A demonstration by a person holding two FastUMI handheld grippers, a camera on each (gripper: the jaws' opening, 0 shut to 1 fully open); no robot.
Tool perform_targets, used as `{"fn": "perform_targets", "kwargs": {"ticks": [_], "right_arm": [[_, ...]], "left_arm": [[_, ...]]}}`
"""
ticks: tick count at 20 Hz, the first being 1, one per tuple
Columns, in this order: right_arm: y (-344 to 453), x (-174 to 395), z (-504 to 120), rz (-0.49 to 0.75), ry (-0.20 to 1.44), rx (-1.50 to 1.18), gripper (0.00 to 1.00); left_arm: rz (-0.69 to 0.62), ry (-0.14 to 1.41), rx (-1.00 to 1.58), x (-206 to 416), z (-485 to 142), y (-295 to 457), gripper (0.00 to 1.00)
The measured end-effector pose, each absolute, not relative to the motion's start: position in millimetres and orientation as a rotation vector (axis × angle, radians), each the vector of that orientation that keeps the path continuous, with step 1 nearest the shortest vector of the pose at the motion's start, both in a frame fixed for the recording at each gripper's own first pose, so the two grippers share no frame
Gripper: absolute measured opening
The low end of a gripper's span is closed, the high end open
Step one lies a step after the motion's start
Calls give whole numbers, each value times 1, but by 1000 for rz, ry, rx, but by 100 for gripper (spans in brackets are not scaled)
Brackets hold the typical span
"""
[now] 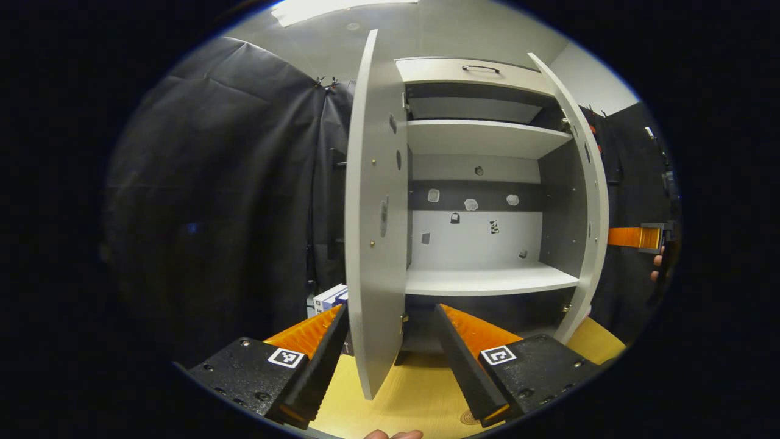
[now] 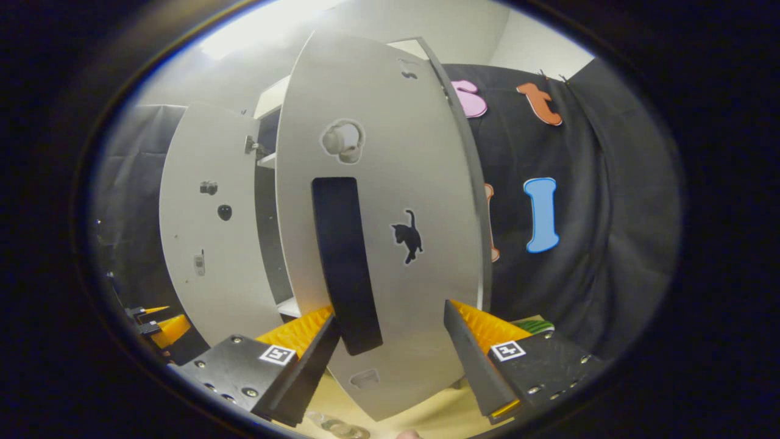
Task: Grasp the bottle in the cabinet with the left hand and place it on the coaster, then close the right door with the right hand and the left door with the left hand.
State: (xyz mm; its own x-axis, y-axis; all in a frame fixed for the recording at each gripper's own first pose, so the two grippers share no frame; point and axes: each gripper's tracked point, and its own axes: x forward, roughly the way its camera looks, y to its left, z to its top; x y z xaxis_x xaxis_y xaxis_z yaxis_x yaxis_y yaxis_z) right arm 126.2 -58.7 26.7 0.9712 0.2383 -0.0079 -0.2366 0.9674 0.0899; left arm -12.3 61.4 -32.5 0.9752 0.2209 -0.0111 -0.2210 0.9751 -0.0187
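Observation:
The grey cabinet (image 1: pixel 487 277) stands with both doors swung out, and the shelves I can see are bare. In the left gripper view the left door (image 1: pixel 372 244) is edge-on, its lower edge between the fingers of my open left gripper (image 1: pixel 390 366), untouched by either. The right door (image 1: pixel 594 201) stands open, with my right gripper (image 1: pixel 640 236) and a hand beyond it. In the right gripper view the right door's outer face (image 2: pixel 426 183) and its dark handle strip (image 2: pixel 344 262) are close ahead of my open right gripper (image 2: pixel 390 366). A glassy round object (image 2: pixel 341 430) peeks in at the bottom edge.
A drawer with a dark handle (image 1: pixel 481 68) tops the cabinet. A white and blue box (image 1: pixel 332 297) sits behind the left door. The cabinet rests on a yellow wooden table (image 1: pixel 414 390). A green striped object (image 2: pixel 533 325) lies at the right. Black cloth walls surround the booth.

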Motion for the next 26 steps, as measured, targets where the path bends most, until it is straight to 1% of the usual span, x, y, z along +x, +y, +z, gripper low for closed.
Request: {"fn": "perform_targets", "kwargs": {"ticks": [1, 2, 3, 4, 5, 6, 7, 8, 9, 10, 11, 14, 15, 19, 23, 24, 25, 26], "right_arm": [[-52, 132, 27, 242, 19, 90, 100], [-45, 138, 26, 241, 13, 87, 100], [-37, 146, 26, 235, 6, 76, 97], [-31, 152, 26, 227, 0, 63, 100], [-25, 158, 27, 219, -5, 51, 96], [-20, 164, 26, 214, -6, 40, 97], [-14, 170, 27, 210, -4, 35, 100], [-9, 174, 26, 203, -4, 34, 100], [-4, 179, 26, 195, -6, 31, 97], [0, 185, 26, 187, -10, 28, 100], [3, 191, 26, 179, -13, 26, 100], [13, 207, 25, 146, -19, 16, 100], [16, 210, 25, 137, -22, 11, 100], [20, 227, 23, 109, -29, 24, 100], [24, 241, 28, 69, -39, 24, 100], [25, 244, 27, 60, -42, 26, 96], [27, 247, 27, 54, -43, 28, 100], [26, 247, 27, 46, -45, 30, 100]], "left_arm": [[229, 9, -25, -13, -31, 69, 90], [235, 6, -32, -13, -29, 77, 87], [242, 1, -38, -12, -26, 85, 90], [245, 2, -48, -11, -25, 91, 89], [243, 3, -59, -11, -24, 97, 89], [249, 4, -68, -12, -24, 105, 89], [250, 7, -68, -11, -23, 111, 88], [256, 7, -63, -10, -22, 119, 88], [253, 4, -55, -9, -21, 125, 89], [252, 4, -46, -9, -20, 130, 87], [253, -1, -37, -8, -17, 136, 89], [227, 1, -42, -4, -12, 144, 87], [210, 9, -48, -1, -10, 146, 89], [182, 2, -31, 6, 0, 161, 89], [138, -7, -57, 9, 8, 158, 89], [126, -5, -65, 13, 9, 159, 89], [109, -3, -74, 17, 9, 158, 89], [95, -7, -81, 22, 9, 157, 89]]}}
